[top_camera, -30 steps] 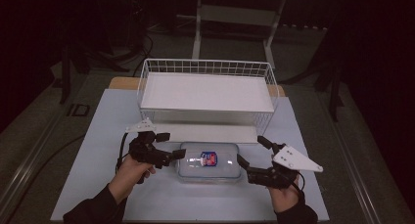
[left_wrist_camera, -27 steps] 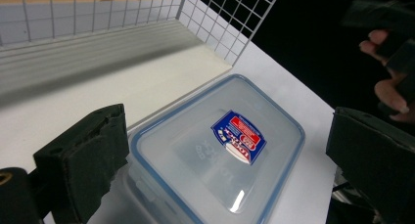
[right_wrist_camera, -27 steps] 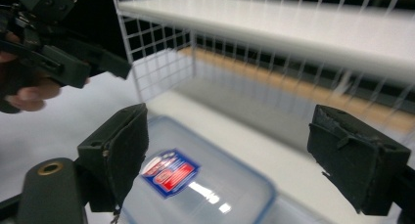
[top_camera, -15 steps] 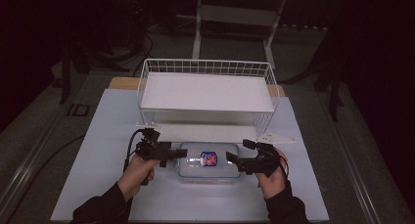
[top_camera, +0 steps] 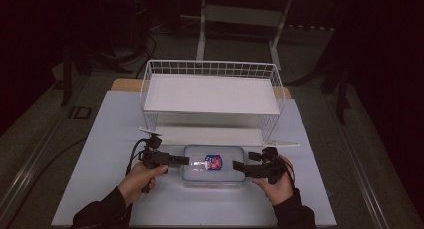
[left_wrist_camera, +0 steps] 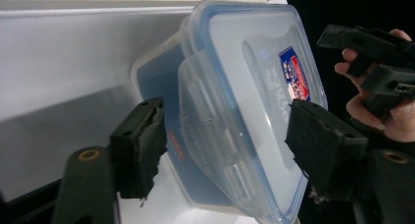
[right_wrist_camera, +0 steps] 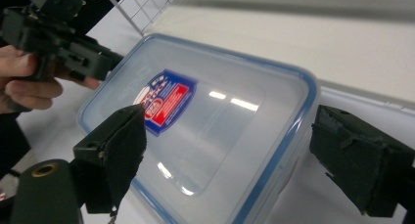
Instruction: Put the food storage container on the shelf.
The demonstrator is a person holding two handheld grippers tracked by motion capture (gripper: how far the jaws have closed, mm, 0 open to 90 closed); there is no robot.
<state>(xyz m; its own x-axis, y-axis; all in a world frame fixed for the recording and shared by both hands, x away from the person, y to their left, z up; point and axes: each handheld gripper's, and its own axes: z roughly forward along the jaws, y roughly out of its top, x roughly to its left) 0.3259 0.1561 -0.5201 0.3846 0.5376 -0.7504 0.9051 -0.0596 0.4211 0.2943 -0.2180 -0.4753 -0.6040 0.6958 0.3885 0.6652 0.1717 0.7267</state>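
A big white table (top_camera: 100, 139) sits in a dark room. At its back stands a white wire rack (top_camera: 212, 96) with two shelves. Just in front of the rack lies a clear plastic box (top_camera: 214, 165) with a blue-edged lid and a red and blue sticker (top_camera: 213, 162). The left gripper (top_camera: 184, 160) is at the box's left end. Its jaws have just been closing, with the lid clip (left_wrist_camera: 208, 121) between them, but the pads are not pressing yet. The right gripper (top_camera: 237, 165) is at the box's right end, jaws wide apart around that end, not squeezing.
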